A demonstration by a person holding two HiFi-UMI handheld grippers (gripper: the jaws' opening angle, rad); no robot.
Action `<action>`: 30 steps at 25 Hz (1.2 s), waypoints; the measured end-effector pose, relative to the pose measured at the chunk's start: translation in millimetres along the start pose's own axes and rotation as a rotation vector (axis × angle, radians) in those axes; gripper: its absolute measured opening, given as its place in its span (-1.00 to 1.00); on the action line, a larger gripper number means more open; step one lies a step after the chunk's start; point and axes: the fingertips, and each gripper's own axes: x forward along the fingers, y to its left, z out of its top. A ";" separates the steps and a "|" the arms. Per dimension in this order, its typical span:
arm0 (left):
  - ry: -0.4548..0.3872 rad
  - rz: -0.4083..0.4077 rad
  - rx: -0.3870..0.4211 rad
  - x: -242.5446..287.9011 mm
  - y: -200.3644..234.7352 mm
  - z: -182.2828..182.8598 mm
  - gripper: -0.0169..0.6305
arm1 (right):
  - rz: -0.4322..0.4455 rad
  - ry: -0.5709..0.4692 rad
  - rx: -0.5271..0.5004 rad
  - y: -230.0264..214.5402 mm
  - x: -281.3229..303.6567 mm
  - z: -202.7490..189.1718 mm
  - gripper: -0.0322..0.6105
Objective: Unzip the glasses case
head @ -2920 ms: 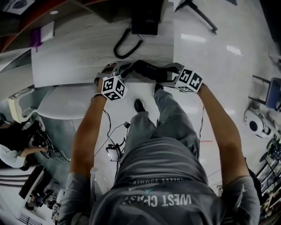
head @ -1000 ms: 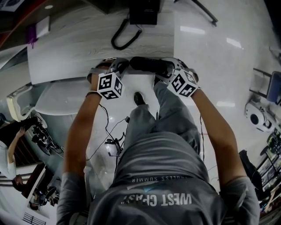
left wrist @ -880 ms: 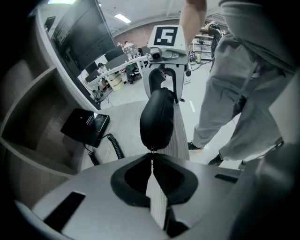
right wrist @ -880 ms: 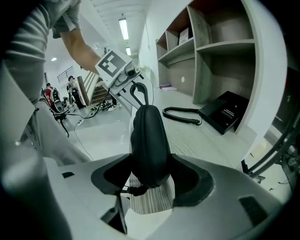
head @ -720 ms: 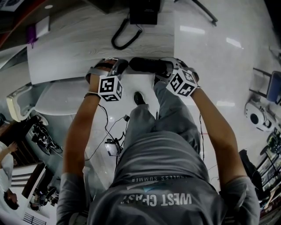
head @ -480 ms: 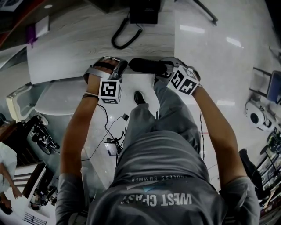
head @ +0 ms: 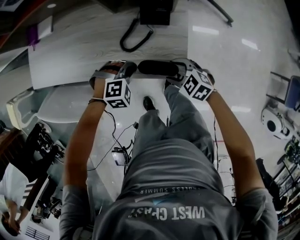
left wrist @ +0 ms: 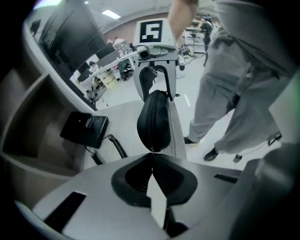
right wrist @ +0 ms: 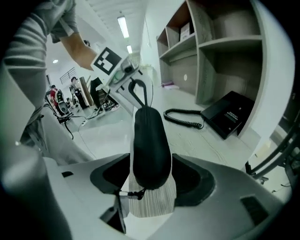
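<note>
A black oval glasses case (head: 158,68) lies lengthwise along the near edge of the pale wooden table (head: 79,51). My left gripper (head: 131,68) is at its left end. In the left gripper view the jaws (left wrist: 151,152) are shut, tips pinched on the small zipper pull at the case's near end (left wrist: 153,119). My right gripper (head: 173,76) holds the opposite end. In the right gripper view the case (right wrist: 149,140) fills the gap between the jaws (right wrist: 151,165), which grip its sides. A short cord dangles below the case there.
A black desk telephone (head: 156,11) with a coiled cord (head: 135,41) sits at the table's far side. Shelving (right wrist: 225,42) rises behind it. The person's legs and shoe (head: 148,103) stand right below the table edge, with cables on the floor.
The left gripper's marker cube has rolled slightly at the case's left end. The case and the right gripper have stayed in place.
</note>
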 end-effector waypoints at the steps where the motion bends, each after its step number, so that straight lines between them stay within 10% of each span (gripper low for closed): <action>1: -0.022 -0.028 -0.078 1.6 -2.5 -0.1 -0.95 | -0.017 -0.037 -0.003 -2.2 0.1 3.4 0.01; 10: -0.253 -0.323 -0.650 2.8 -21.4 6.1 -0.95 | -0.102 -0.025 -0.163 -7.3 0.3 5.8 -0.05; 19: -0.164 -0.438 -0.500 -5.2 -40.3 17.8 -0.95 | -0.254 0.163 -0.466 -15.1 -0.1 5.2 -0.09; 30: -0.271 -0.386 -0.771 -7.4 -21.1 28.4 -0.93 | -0.412 0.301 -0.425 -29.7 -6.9 -1.1 -0.11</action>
